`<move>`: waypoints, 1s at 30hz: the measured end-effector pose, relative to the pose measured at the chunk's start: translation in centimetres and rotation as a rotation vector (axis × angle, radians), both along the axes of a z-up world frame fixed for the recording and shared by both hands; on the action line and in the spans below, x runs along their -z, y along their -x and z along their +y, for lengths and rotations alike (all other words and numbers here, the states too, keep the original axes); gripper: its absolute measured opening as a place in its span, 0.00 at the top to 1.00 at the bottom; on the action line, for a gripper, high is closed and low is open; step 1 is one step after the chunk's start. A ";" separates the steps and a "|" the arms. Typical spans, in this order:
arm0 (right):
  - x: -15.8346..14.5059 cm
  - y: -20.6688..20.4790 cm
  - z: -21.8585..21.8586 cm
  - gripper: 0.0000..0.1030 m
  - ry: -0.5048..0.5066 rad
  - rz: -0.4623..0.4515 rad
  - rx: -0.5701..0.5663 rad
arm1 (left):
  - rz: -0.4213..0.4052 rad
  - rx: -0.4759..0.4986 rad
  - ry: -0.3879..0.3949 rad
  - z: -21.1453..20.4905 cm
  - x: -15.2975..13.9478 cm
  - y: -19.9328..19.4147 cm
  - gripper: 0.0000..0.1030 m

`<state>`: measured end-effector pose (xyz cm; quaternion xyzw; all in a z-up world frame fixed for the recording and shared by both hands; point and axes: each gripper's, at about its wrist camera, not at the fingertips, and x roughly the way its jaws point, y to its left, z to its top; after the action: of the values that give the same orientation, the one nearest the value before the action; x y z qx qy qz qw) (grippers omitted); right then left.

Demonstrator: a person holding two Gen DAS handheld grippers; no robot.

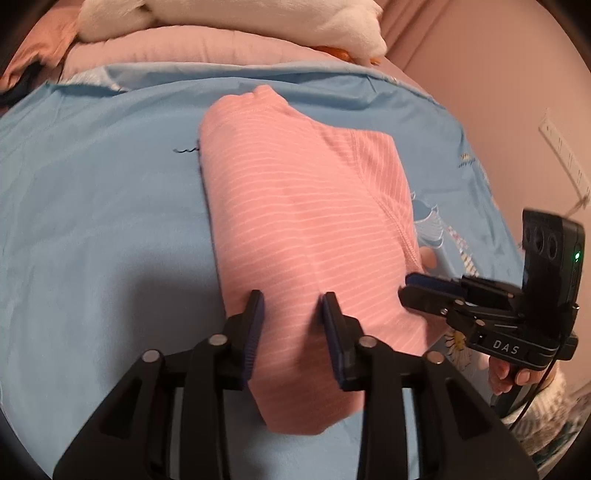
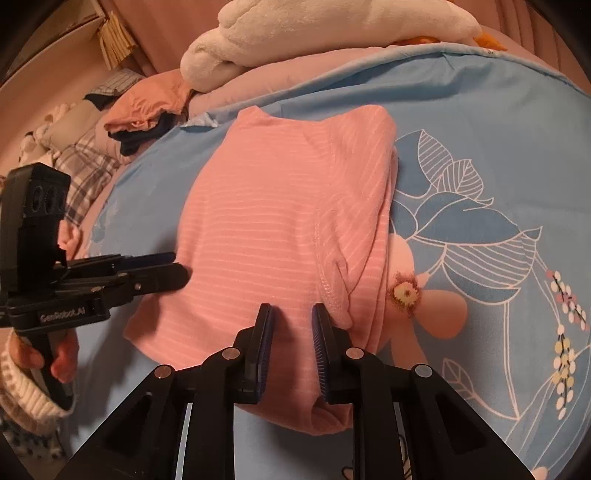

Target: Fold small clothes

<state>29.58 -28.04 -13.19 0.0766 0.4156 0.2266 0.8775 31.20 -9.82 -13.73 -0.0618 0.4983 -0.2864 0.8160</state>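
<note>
A pink garment with thin white stripes (image 1: 306, 229) lies folded lengthwise on the blue bedsheet (image 1: 103, 206). It also shows in the right wrist view (image 2: 266, 221), with a sleeve seam near its right edge. My left gripper (image 1: 291, 306) is open, its fingers standing over the near left part of the garment. My right gripper (image 2: 291, 314) is open over the near right part. The right gripper shows side-on in the left wrist view (image 1: 417, 291), at the garment's right edge. The left gripper shows side-on in the right wrist view (image 2: 173, 267), at the garment's left edge.
A white plush blanket (image 2: 332, 33) and a pink quilt (image 1: 192, 48) lie at the head of the bed. A pile of folded clothes (image 2: 144, 110) sits at the far left. The sheet carries a flower print (image 2: 461, 221) at the right. A wall (image 1: 498, 74) stands on the right.
</note>
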 end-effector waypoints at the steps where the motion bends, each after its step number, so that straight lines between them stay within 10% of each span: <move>1: -0.2 0.5 -0.5 0.79 -0.020 0.011 0.001 | 0.007 -0.012 0.010 0.5 -0.2 0.1 0.51; 2: -0.3 0.8 -1.3 0.75 -0.040 0.017 0.000 | 0.007 -0.032 0.014 1.3 -0.4 0.1 0.38; 7: -2.1 2.8 -4.3 0.44 -0.141 -0.036 0.038 | 0.036 -0.097 0.058 3.8 -0.2 -0.8 0.36; 18: 2.1 -3.2 -7.6 0.42 -0.415 0.181 0.087 | 0.209 -0.110 0.306 3.7 2.8 -3.9 0.36; 26: 1.7 -5.5 -4.1 0.44 -0.407 0.204 -0.011 | 0.187 -0.085 0.268 1.4 2.5 -4.7 0.40; 30: 1.6 -5.3 -3.8 0.60 -0.364 0.167 0.004 | 0.163 -0.090 0.230 1.2 2.4 -4.4 0.59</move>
<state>34.91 -31.89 -14.80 0.2535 0.4390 0.2891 0.8120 35.63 -8.66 -16.14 -0.1999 0.5235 -0.2989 0.7724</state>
